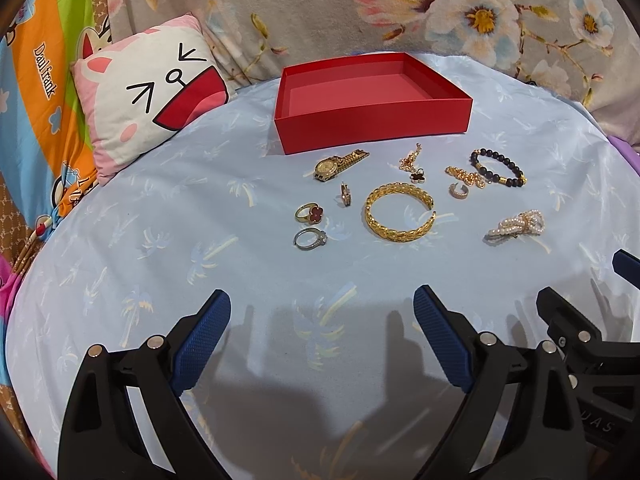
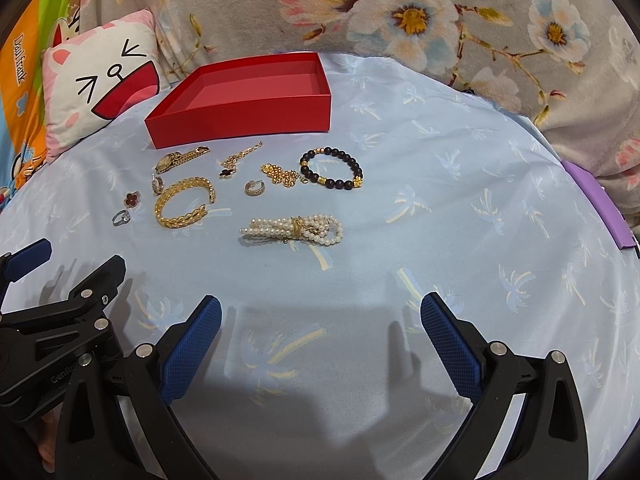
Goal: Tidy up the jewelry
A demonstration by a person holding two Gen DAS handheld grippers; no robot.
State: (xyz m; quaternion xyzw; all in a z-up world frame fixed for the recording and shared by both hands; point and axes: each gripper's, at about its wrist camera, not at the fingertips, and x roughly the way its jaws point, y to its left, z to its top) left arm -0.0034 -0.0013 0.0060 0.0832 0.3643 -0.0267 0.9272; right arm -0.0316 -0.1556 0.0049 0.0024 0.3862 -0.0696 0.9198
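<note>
Nearest: left gripper [image 1: 322,304] and right gripper [image 2: 320,308] both hover over the blue palm-print sheet [image 1: 160,260] w/ jaws spread wide, nothing between the pads, side by side and short of the jewelry. Next out, the pieces lie loose on the sheet, none in the box yet, so task looks unstarted. Closest row: silver ring [image 1: 310,237], ring w/ red clover [image 1: 309,213], gold cuff bangle [image 1: 398,213], pearl strand [image 2: 294,229] bunched in a knot. Behind: small hoop earring [image 1: 345,195], second hoop [image 1: 459,191], gold chain [image 1: 466,176] just beside the dark bead bracelet [image 1: 498,168], a pendant chain w/ black clover [image 1: 414,166], gold watch [image 1: 338,164] nearest the box. Risks, my read: the rings and hoops are tiny vs. the wide pads and sit on soft fabric — pads could pinch the sheet instead, or flick a ring away into a fold. Pearl strand and chains are limp; a grab at one end could drag a tail across neighbours, esp. gold chain into the bead bracelet, or let it slip out mid-carry. Cuff is open and smooth, may twist in the grip. Pieces sit close, so a wide approach may nudge two at once. Farthest: red box [image 1: 372,120], open-topped, shallow, and empty — bare red floor, no dividers seen. Light cardboard on a soft bed; bumping its wall could shove or tip it. Beyond it, cartoon pillow [image 1: 152,96] and floral blanket [image 1: 440,8].
</note>
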